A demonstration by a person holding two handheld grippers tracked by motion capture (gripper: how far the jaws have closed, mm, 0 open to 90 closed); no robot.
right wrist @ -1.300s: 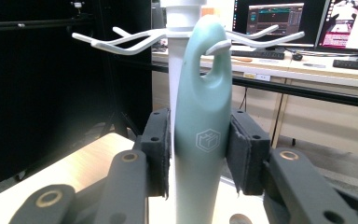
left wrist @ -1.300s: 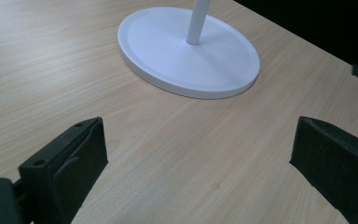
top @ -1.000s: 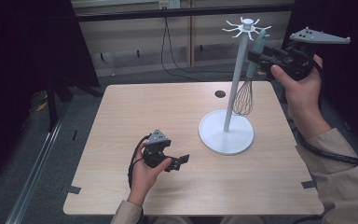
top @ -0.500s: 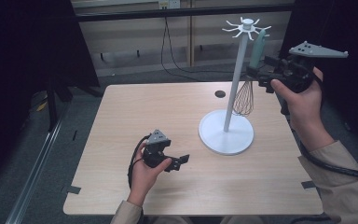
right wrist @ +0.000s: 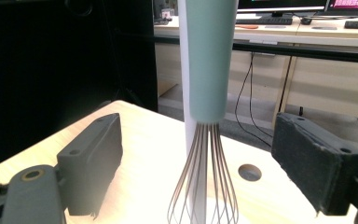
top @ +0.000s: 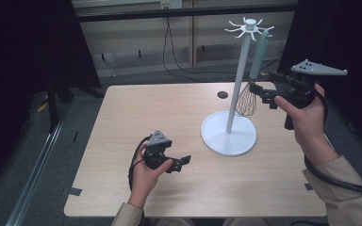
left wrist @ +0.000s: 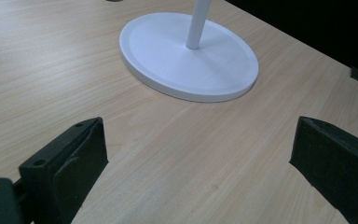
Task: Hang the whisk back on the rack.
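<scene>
The whisk (top: 252, 80) hangs from the white stand (top: 229, 134) near the surface's far right corner, between the right tool (top: 265, 98)'s just-opened jaws, untouched.

I see a light wooden table (top: 169, 108), 1 white round-based stand (top: 229, 136) directly on it right of centre, 1 dark round hole (top: 222, 94) near its far edge.
</scene>
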